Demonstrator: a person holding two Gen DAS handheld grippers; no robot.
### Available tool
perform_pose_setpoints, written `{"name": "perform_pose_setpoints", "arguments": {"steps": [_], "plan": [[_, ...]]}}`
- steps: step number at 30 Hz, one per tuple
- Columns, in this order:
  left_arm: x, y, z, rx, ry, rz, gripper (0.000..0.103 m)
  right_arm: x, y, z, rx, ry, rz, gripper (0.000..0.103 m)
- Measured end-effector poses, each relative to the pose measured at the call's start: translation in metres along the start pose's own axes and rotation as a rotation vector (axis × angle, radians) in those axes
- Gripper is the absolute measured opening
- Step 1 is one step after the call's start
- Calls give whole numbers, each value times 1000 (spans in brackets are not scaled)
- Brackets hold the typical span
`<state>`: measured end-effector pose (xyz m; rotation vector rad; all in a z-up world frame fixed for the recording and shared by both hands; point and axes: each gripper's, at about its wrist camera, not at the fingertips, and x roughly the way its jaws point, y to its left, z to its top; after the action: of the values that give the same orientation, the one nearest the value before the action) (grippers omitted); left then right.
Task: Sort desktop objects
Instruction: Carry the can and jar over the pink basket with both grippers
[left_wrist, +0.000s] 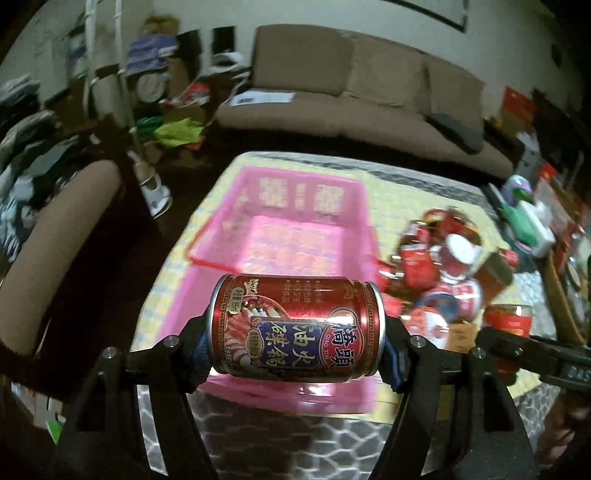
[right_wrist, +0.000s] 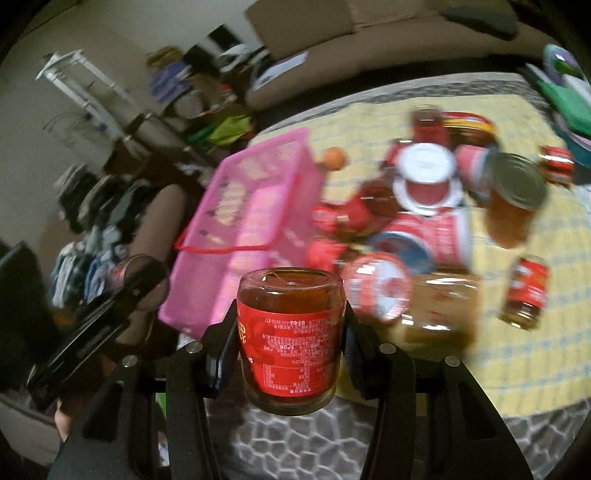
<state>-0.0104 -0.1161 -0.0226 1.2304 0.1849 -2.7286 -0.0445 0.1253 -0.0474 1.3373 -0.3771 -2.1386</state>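
Left gripper (left_wrist: 295, 349) clamps a stiff, light, slippery red can (left_wrist: 297, 328) end to end between its jaws; right gripper (right_wrist: 286, 350) squeezes the labelled waist of a heavier, breakable glass jar (right_wrist: 291, 339), pink basket (left_wrist: 343, 206) just beyond.

Red can (left_wrist: 295, 330), blue panel, white script; pink basket (left_wrist: 295, 236), red rim; jar (right_wrist: 291, 339) amber, red label; yellow-checked cloth (right_wrist: 517, 332); brown sofa (left_wrist: 351, 74) at 12 o'clock; blurred pile (right_wrist: 424, 206) seemingly red-white.
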Motion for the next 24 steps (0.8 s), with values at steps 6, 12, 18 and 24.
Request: {"name": "perform_pose_setpoints", "arguments": {"steps": [6, 12, 18, 24], "plan": [[9, 60, -4, -51, 94, 4, 68, 51, 33, 3, -81, 96, 34, 50], [25, 81, -12, -74, 161, -35, 68, 92, 65, 2, -159, 153, 43, 50], [46, 83, -15, -68, 209, -106, 67, 124, 83, 7, -203, 186, 39, 50], [59, 88, -18, -75, 237, -97, 68, 136, 87, 4, -266, 209, -48, 50]]}}
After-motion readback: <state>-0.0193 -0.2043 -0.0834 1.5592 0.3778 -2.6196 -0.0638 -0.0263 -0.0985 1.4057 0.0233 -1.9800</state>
